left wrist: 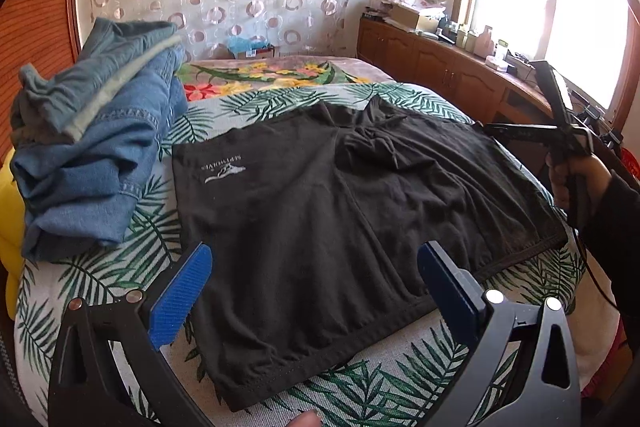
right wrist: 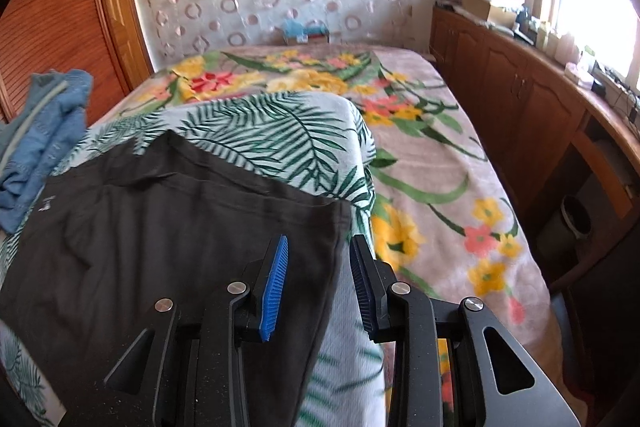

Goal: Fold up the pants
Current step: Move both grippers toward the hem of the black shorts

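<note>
While the black pants (left wrist: 320, 211) are lying spread on the leaf-print bedspread (left wrist: 120, 267), seemingly folded once lengthwise, further folds are still waiting. The left gripper (left wrist: 316, 291) is hovering wide above the near hem; the right gripper (right wrist: 318, 279) is standing narrowed, gripping nothing, astride the cloth's edge.

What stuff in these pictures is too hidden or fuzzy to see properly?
- Near end of the black pants: left wrist view, covered by the left tool and the bottom edge.
- White logo on the pants: too small to read; blurred in the right wrist view.
- Pile of blue clothes: bunched up, so the pieces can't be counted.
- Clutter on the wooden cabinet: washed out by window glare.
</note>
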`<action>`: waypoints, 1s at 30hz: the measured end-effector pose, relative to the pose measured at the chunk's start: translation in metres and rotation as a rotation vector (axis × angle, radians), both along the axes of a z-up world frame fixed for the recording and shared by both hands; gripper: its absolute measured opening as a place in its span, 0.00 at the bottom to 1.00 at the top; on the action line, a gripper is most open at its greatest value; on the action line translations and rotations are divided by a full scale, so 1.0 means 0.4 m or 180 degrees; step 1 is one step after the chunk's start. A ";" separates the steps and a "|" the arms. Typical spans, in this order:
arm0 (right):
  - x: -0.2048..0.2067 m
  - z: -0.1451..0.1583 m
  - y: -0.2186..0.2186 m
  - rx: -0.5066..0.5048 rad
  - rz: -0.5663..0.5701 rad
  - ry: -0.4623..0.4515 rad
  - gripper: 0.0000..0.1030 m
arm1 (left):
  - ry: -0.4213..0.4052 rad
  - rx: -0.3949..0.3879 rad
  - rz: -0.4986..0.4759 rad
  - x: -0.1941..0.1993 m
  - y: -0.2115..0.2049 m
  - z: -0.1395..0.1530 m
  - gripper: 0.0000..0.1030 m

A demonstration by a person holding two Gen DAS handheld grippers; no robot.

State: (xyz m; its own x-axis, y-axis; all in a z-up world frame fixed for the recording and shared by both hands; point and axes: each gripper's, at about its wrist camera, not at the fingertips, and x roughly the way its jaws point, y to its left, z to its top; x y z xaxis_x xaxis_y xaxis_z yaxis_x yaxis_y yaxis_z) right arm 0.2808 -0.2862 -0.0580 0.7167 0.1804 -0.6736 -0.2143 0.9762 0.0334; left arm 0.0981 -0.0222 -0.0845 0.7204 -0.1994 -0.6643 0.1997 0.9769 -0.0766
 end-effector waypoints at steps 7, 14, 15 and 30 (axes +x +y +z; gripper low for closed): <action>0.000 0.030 -0.012 0.0114 -0.0071 0.0137 0.28 | 0.0024 0.0044 0.0018 -0.005 0.004 -0.016 1.00; -0.030 0.076 -0.031 -0.0001 -0.0072 0.0099 0.04 | 0.0047 0.0021 0.0018 -0.008 0.010 -0.020 1.00; -0.035 0.085 -0.042 -0.0027 -0.0113 0.0068 0.04 | 0.0047 0.0017 0.0021 -0.007 0.012 -0.020 1.00; -0.408 0.123 0.003 -0.0059 0.0051 -0.0158 0.36 | 0.0050 -0.0035 0.0071 -0.022 0.047 -0.018 1.00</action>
State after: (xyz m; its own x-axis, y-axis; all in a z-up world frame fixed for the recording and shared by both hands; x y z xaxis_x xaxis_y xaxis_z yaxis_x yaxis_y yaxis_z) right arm 0.1178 -0.2849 -0.0088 0.7464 0.1799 -0.6407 -0.2308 0.9730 0.0043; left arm 0.0891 -0.0033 -0.0916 0.7143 -0.1907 -0.6734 0.1766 0.9801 -0.0902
